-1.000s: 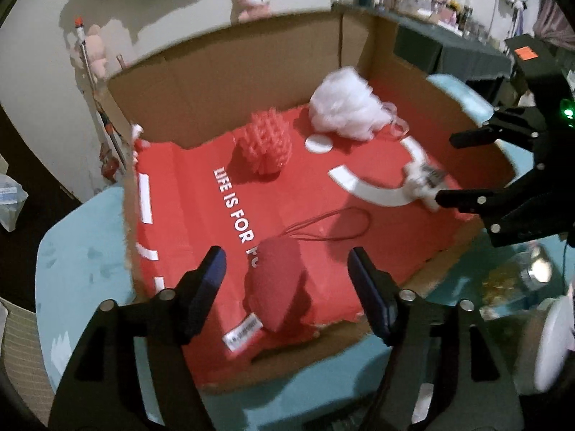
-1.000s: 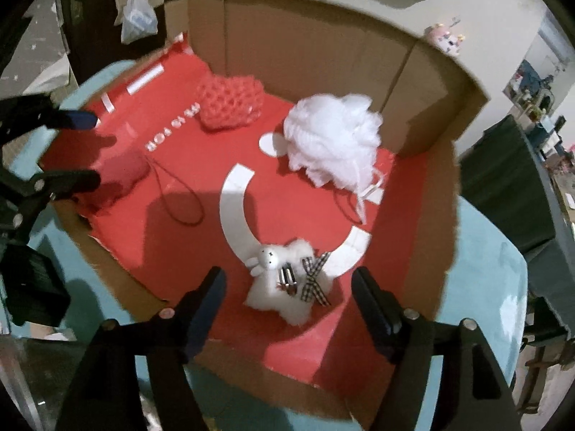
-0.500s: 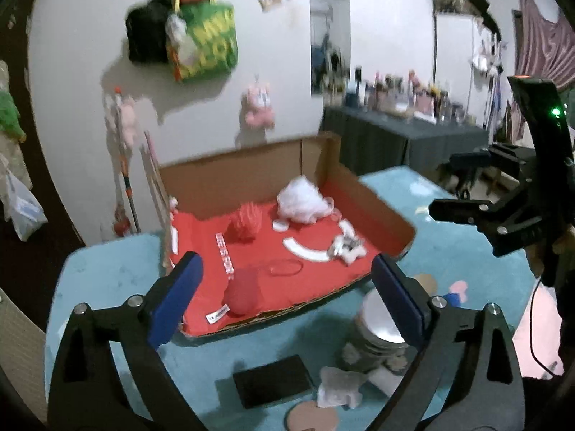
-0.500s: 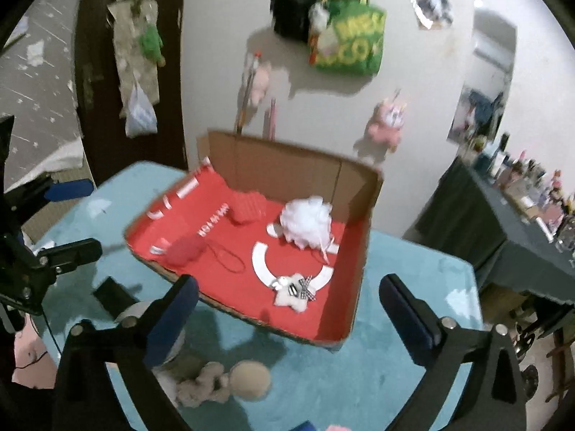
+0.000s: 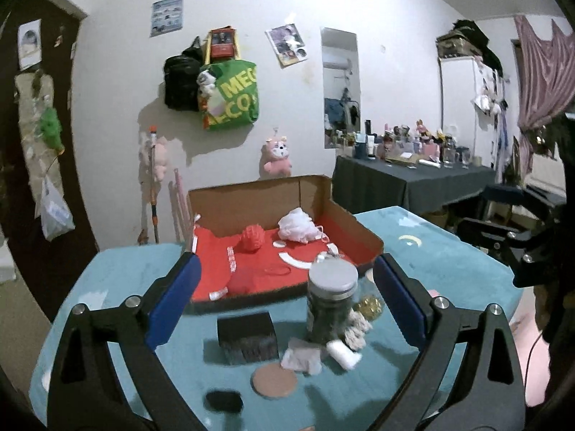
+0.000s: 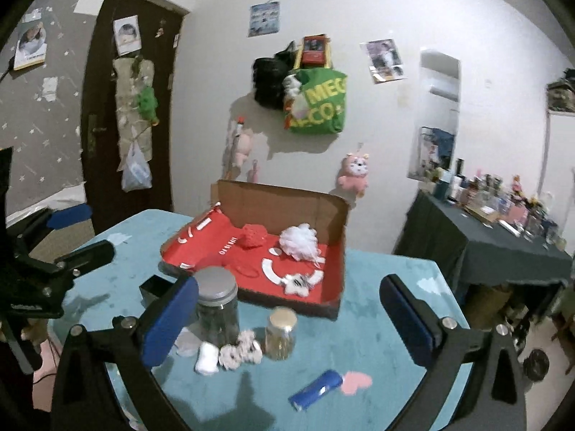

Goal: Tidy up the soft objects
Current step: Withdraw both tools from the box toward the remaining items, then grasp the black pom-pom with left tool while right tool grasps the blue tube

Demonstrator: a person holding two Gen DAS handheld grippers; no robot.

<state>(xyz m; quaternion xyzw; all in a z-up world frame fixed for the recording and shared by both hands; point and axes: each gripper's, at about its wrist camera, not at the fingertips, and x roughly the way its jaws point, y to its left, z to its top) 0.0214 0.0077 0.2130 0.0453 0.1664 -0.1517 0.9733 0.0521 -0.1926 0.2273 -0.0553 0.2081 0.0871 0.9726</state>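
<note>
Inside the box [image 6: 334,222], at the table's [image 6: 377,309] far edge, lie four soft items: white pouf [image 6: 300,240], red ball [image 6: 253,236], red pouch [image 5: 241,280] and white plush [image 6: 300,283]. Near the front edge stand two jars [image 6: 216,309], with soft scraps [image 6: 240,352] at their bases. Left gripper [image 5: 285,305] and right gripper [image 6: 287,319] are both spread, holding nothing. Risk: reaching for the scraps may tip a jar, since they touch.

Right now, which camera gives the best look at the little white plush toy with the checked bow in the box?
The right wrist view: the white plush toy lies in full sight near the cardboard box's front edge. In the left wrist view the grey-lidded jar stands in front of it, leaving only a sliver.
</note>
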